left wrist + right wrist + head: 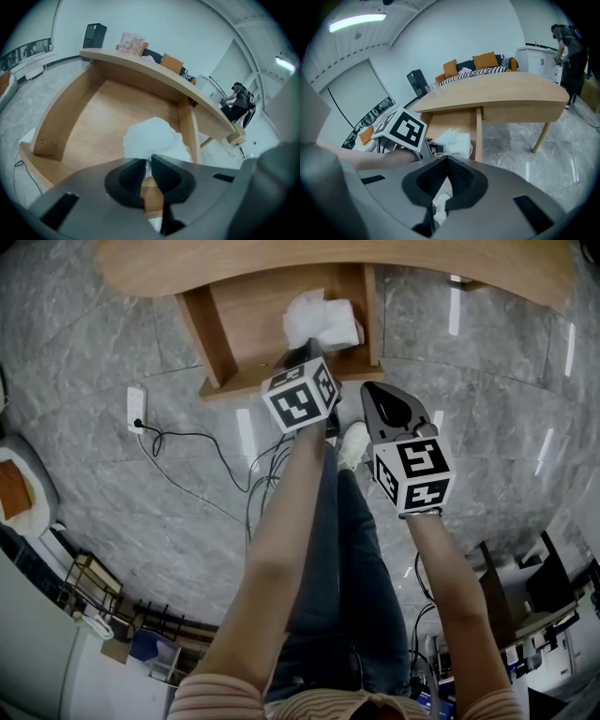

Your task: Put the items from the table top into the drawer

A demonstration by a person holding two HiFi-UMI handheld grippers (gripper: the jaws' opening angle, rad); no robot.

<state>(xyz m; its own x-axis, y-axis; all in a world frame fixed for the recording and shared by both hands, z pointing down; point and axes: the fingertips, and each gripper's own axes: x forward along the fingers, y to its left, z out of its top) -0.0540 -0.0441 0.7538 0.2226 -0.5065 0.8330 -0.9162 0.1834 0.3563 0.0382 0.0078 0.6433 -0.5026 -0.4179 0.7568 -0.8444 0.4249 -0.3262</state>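
White crumpled plastic bag is seated in the open light-wood drawer, against its right wall. The drawer is pulled out from under the curved light-wood table. The bag's near edge is pinched by the left gripper, whose jaws are drawn almost together with only a thin slit left and whose tips are angled down into the drawer. Right gripper is held outside the drawer over the grey marble floor, jaws closed tip to tip, nothing gripped.
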